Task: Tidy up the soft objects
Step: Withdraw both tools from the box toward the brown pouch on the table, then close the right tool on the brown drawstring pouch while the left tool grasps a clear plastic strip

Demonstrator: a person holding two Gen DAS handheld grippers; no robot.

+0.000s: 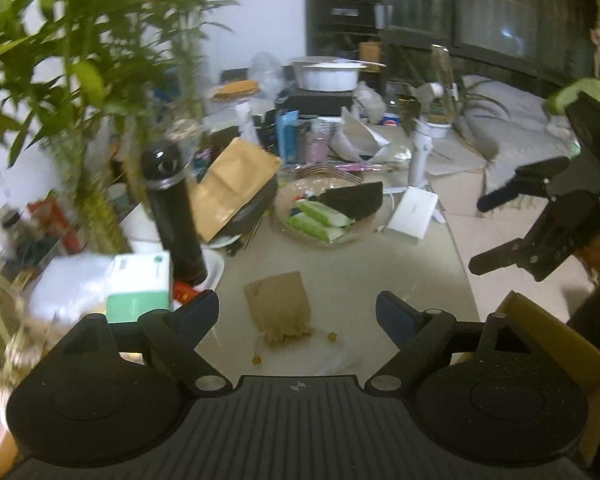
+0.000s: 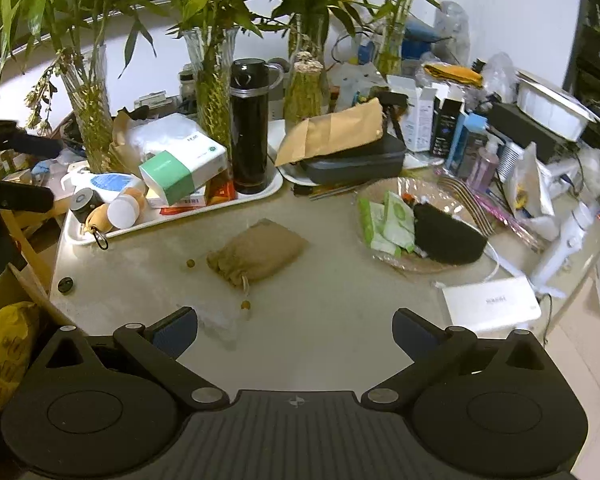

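Evidently both grippers, left gripper (image 1: 298, 312) and right gripper (image 2: 294, 328), are hovering spread and empty; each should be closing gently around the cloth pouch (image 2: 256, 254) body, avoiding its cord.

I held my left gripper (image 1: 297, 312) tilted downward, its jaws spread wide with nothing between them. My right gripper (image 2: 295, 326) pointed down too, jaws wide apart and gripping nothing.

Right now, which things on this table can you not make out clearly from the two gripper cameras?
- Left wrist view: plants and tissue box are blurred.
- Right wrist view: what the tan pouch holds is hidden by its cloth.
- Right wrist view: dark case is partly covered by a brown paper bag.
- Right wrist view: white box print is too small.
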